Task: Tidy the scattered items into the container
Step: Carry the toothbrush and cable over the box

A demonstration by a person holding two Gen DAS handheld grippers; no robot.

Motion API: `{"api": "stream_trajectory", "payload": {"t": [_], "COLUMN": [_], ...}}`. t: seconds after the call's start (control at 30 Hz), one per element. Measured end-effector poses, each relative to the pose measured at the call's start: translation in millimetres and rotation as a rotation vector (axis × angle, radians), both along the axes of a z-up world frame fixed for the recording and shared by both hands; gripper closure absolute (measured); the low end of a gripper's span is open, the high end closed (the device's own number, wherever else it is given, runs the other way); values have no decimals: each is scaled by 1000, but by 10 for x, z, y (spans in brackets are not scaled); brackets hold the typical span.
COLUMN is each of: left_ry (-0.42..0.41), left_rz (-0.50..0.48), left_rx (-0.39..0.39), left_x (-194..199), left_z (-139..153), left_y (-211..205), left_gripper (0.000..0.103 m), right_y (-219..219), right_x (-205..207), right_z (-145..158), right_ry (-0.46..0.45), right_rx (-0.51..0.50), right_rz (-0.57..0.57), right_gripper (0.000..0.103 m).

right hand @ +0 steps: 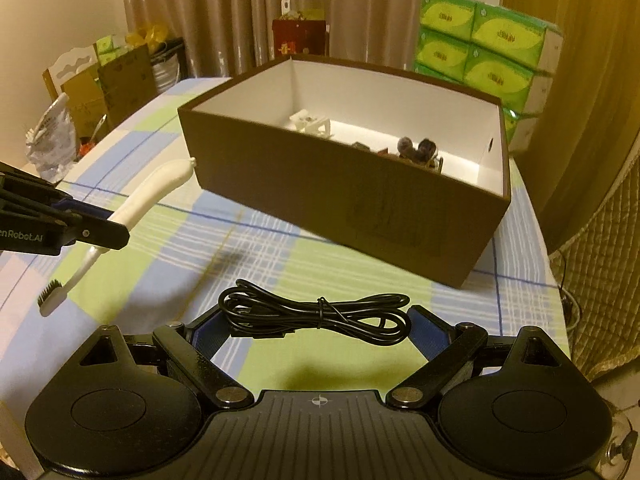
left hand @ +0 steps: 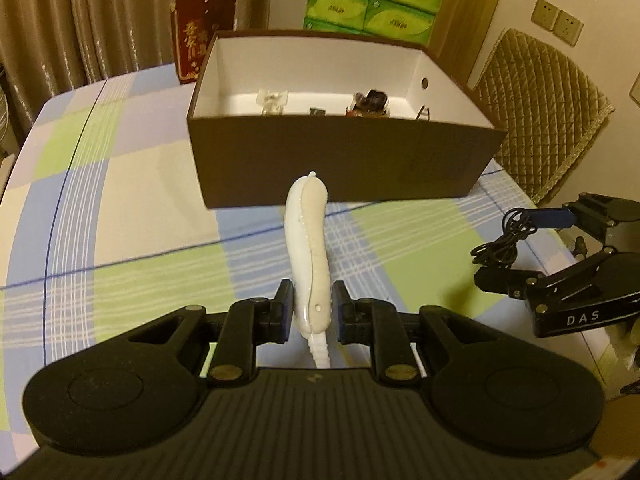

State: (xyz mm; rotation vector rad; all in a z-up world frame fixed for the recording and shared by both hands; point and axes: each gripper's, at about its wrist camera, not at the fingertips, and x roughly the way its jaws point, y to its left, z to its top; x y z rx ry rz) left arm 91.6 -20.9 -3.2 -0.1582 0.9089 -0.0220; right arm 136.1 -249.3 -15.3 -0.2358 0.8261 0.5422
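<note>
While the brown box [right hand: 352, 204] is sitting open on the checked tablecloth [left hand: 120, 208] w/ small bits inside, the right gripper [right hand: 320, 328] is holding a bundled black cable [right hand: 316, 316] between wide-set fingers above the cloth, and the left gripper [left hand: 312, 312] is pinching a white toothbrush [left hand: 308, 248] nearly closed, just short of the box.

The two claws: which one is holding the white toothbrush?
The left claw, pinched shut on the white plastic toothbrush. The right claw stands wide around a bundled black cable.
</note>
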Motion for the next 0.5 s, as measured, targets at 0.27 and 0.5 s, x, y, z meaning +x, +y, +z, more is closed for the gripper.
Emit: {"api": "stream_trajectory", "payload": {"t": [0.27, 0.5], "left_ry": [-61, -111], "left_rz": [-23, -19], "left_rx": [-14, -21], "left_x": [177, 415], "left_z": [198, 362], "left_y": [1, 111], "left_gripper": [87, 87], "right_y": [-5, -38], "right_x": [188, 474], "right_z": [177, 398], "right_ry": [-9, -33], "right_rx": [49, 99], "right_rz": [6, 7], "right_gripper": [12, 12]}}
